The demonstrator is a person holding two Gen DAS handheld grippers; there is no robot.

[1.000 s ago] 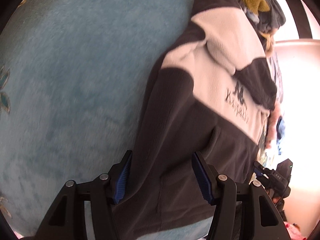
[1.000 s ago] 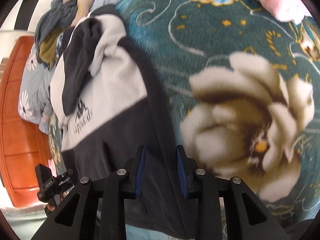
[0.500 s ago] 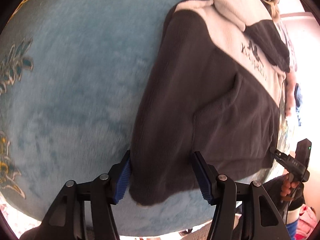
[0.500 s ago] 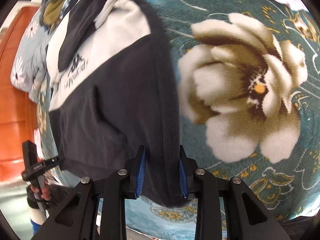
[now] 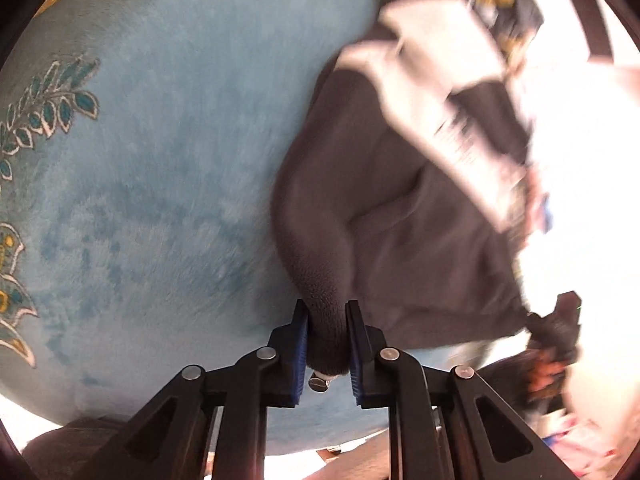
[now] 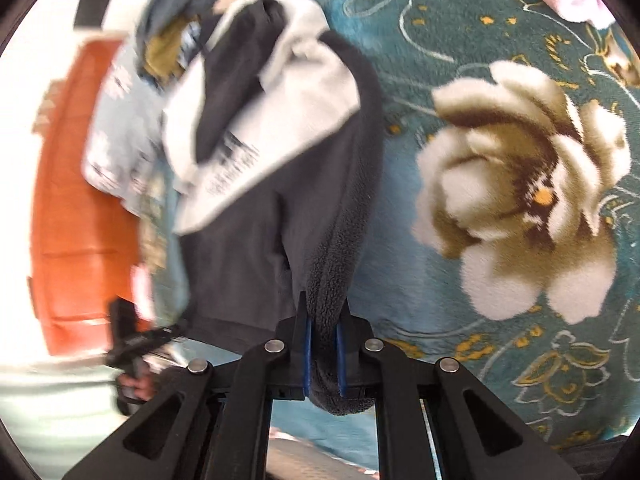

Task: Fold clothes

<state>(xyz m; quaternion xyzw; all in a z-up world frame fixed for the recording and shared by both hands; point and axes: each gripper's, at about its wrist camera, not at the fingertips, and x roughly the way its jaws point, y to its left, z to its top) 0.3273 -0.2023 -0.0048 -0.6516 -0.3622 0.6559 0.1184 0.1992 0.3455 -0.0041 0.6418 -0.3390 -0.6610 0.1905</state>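
left wrist view: the left gripper [image 5: 327, 336] and right gripper [image 6: 323, 344], jaws just closing, are pinching the dark grey-and-white fleece sweatshirt [image 5: 400, 216] hem between pads; next is likely lifting and folding it.

Dark grey and white fleece top [image 5: 400, 216]; teal blanket [image 6: 500, 32], cream flower pattern [image 6: 520, 184]
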